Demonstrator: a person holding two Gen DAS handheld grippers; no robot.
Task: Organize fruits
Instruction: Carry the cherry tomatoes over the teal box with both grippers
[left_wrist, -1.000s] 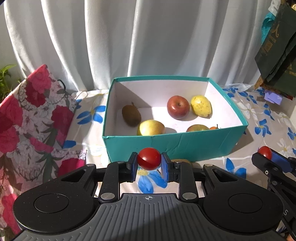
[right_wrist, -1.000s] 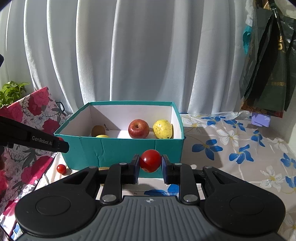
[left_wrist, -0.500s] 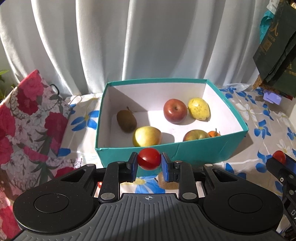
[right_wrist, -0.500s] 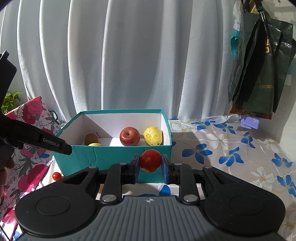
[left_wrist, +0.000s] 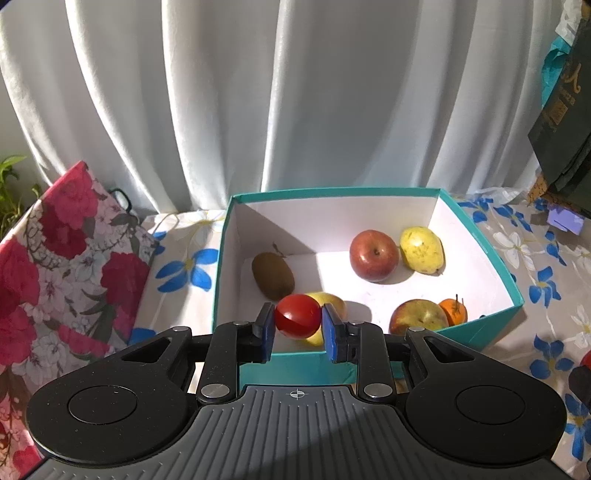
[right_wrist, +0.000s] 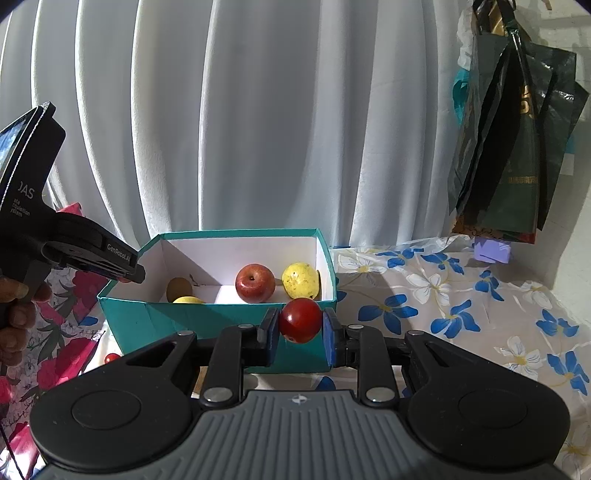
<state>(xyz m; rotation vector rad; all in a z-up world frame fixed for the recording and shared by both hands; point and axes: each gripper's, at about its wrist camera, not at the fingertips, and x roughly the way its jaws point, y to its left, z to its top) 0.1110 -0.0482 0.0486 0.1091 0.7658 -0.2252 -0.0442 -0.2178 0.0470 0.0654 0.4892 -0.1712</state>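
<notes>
Each claw (left_wrist: 297, 326) is matte black with blue pads, silver screws, round side discs and a ribbed grey housing; the left one (right_wrist: 122, 267) carries white "GenRobot.AI" lettering.

We see a white pleated curtain (right_wrist: 258, 129) filling the back of the room, sunlight falling in patches across it. Our bench (right_wrist: 461, 295) wears a cloth printed with blue and white flowers. Dark plastic bags (right_wrist: 517, 155) hang at the right; a red floral cushion (left_wrist: 66, 266) and green leaves (left_wrist: 11, 184) sit at the left.
</notes>
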